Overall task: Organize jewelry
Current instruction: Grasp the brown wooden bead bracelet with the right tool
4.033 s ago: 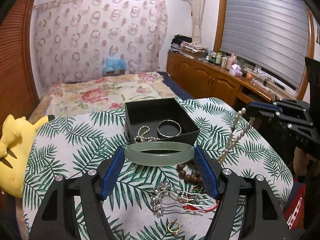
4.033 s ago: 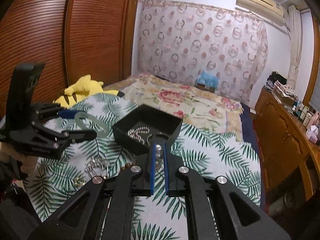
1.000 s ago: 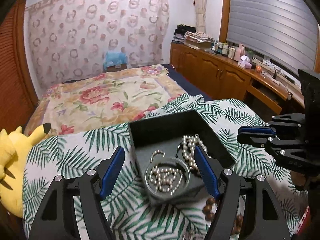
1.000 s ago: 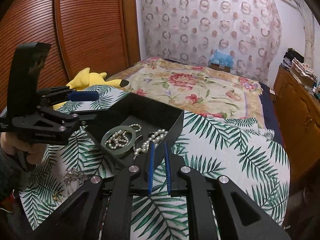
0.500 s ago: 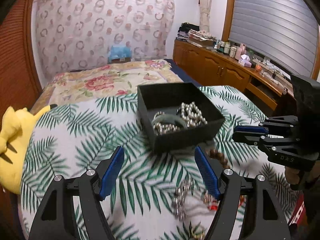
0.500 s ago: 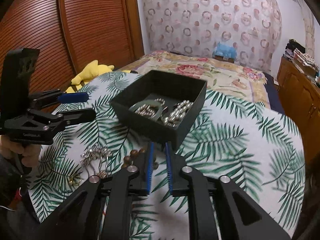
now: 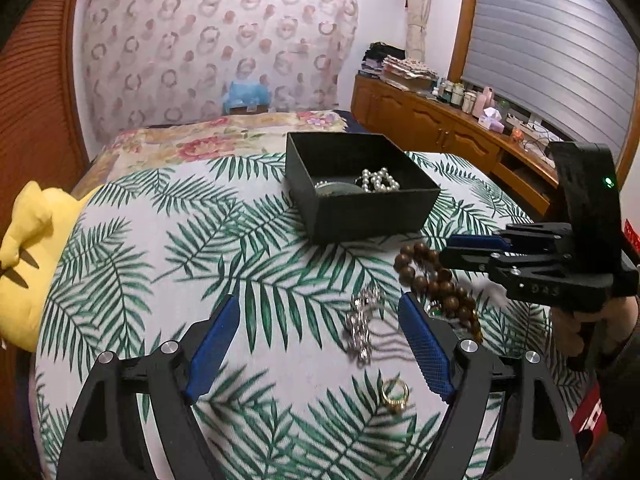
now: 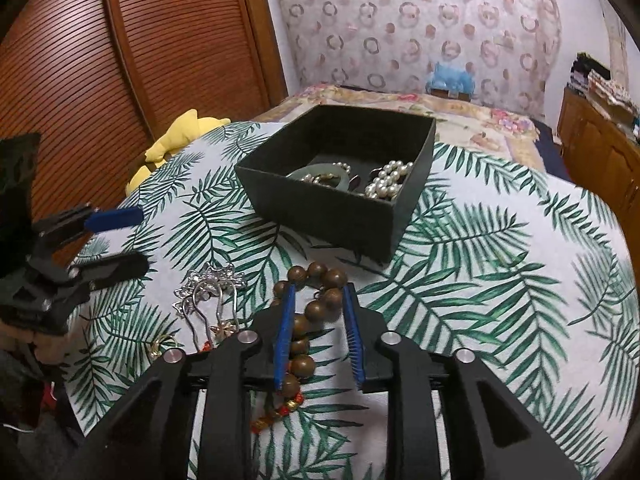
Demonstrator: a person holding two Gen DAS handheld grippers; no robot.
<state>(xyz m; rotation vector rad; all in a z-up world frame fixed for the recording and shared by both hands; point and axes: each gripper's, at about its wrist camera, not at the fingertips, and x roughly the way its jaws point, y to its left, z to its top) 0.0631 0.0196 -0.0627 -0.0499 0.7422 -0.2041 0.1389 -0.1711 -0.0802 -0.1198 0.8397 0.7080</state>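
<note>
A black jewelry box (image 7: 372,212) (image 8: 320,204) on the palm-leaf cloth holds a green jade bangle (image 8: 320,174) and a pearl necklace (image 7: 378,180) (image 8: 390,184). A brown wooden bead bracelet (image 8: 310,312) (image 7: 436,280) lies in front of the box. My right gripper (image 8: 318,322) is open with its jaws either side of the beads, low over them. My left gripper (image 7: 320,344) is open and empty, above a silver hairpin (image 7: 362,326) (image 8: 208,292) and a gold ring (image 7: 395,395).
A yellow plush toy (image 7: 24,256) lies at the table's left edge. A bed with a floral cover (image 7: 208,136) stands behind the table. Wooden cabinets (image 7: 440,128) run along the right wall. A wooden slatted door (image 8: 120,60) is on the left.
The jade bangle went from my left gripper into the box. Both grippers pulled back from the box. My right gripper opened and dropped around the wooden beads.
</note>
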